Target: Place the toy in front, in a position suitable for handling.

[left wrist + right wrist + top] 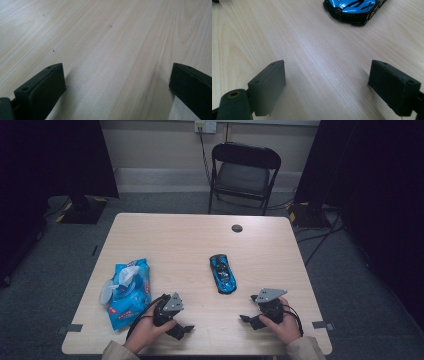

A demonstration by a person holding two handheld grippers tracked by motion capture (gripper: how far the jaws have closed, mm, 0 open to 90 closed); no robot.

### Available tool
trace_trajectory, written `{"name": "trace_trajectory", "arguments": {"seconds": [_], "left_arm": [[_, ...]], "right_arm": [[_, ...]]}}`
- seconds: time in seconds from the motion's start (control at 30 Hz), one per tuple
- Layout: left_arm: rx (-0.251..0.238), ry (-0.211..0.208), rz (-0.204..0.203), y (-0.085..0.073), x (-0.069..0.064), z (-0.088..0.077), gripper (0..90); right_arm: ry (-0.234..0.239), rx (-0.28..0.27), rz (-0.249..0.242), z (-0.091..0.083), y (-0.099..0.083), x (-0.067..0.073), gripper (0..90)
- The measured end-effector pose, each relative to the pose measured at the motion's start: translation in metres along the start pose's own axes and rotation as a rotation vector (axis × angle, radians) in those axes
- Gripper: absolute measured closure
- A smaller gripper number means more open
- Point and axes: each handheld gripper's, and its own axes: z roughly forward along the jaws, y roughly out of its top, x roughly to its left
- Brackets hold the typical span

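Note:
A blue and black toy car (223, 274) lies on the wooden table (175, 240), right of centre. A blue pack of wet wipes (127, 292) with a white sheet sticking out lies near the left edge. My left gripper (181, 330) rests at the front of the table, right of the pack, held by a hand. In the left gripper view it (117, 85) stands open over bare wood. My right gripper (248, 320) sits at the front right, just below the car. It (327, 82) is open with nothing between its jaws, and the car's nose (353, 10) lies ahead of it.
A black folding chair (244, 175) stands beyond the table's far edge. A dark round cable port (237, 228) sits in the tabletop near the back. Dark curtains hang at both sides, with cables on the floor at the right.

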Motion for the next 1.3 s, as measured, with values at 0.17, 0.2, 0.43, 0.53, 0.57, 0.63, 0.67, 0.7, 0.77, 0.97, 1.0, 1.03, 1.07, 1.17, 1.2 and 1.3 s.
{"name": "trace_trajectory", "arguments": {"seconds": [0.17, 0.2, 0.43, 0.53, 0.57, 0.63, 0.67, 0.7, 0.77, 0.97, 1.0, 1.03, 1.07, 1.17, 1.2, 1.3], "left_arm": [[0.012, -0.001, -0.028, 0.001, -0.001, -0.002, 0.0], [0.010, -0.011, -0.050, 0.002, -0.001, -0.003, 0.7], [-0.010, 0.003, -0.082, 0.007, 0.000, -0.022, 16.9], [-0.025, 0.012, -0.098, 0.011, 0.000, -0.033, 15.2], [-0.025, 0.012, -0.098, 0.011, 0.000, -0.033, 17.1], [-0.040, 0.045, -0.103, 0.013, 0.001, -0.045, 15.7], [-0.048, 0.050, -0.110, 0.012, 0.002, -0.050, 16.1], [-0.047, 0.057, -0.108, 0.012, 0.002, -0.054, 16.1], [-0.050, 0.079, -0.128, 0.010, 0.004, -0.061, 16.0], [-0.036, 0.119, -0.148, -0.001, 0.005, -0.079, 16.0], [-0.036, 0.119, -0.148, -0.001, 0.005, -0.079, 16.2], [-0.037, 0.123, -0.151, -0.003, 0.004, -0.081, 16.2], [-0.030, 0.139, -0.144, -0.005, 0.003, -0.087, 16.7], [-0.019, 0.156, -0.149, -0.010, 0.002, -0.096, 16.9], [-0.013, 0.157, -0.147, -0.011, 0.003, -0.099, 16.9], [-0.007, 0.175, -0.149, -0.015, 0.004, -0.105, 19.1]], "right_arm": [[0.000, 0.000, 0.000, 0.000, 0.000, 0.000, 13.2], [0.000, 0.000, 0.000, 0.000, 0.000, 0.000, 13.2], [0.000, 0.000, 0.000, 0.000, 0.000, 0.000, 13.2], [0.001, 0.000, 0.000, 0.000, 0.000, 0.000, 13.1], [0.001, 0.000, 0.000, 0.000, 0.000, 0.000, 13.1], [0.002, 0.000, -0.001, 0.000, 0.000, 0.000, 13.0], [0.002, 0.000, -0.001, 0.000, 0.000, 0.000, 13.0], [0.002, 0.000, -0.002, 0.000, 0.000, 0.000, 13.0], [0.003, 0.000, -0.001, 0.000, 0.000, 0.000, 13.0], [-0.001, 0.000, 0.002, 0.000, 0.000, -0.001, 12.9], [-0.002, 0.000, 0.003, 0.001, 0.001, -0.001, 12.9], [-0.002, 0.000, 0.003, 0.001, 0.001, -0.001, 12.9], [-0.004, 0.001, 0.004, 0.001, 0.001, -0.001, 12.8], [-0.005, 0.001, 0.003, 0.001, 0.001, -0.001, 12.8], [-0.006, 0.001, 0.004, 0.001, 0.001, -0.001, 12.7], [-0.007, 0.001, 0.007, 0.001, 0.001, -0.001, 12.7]]}}
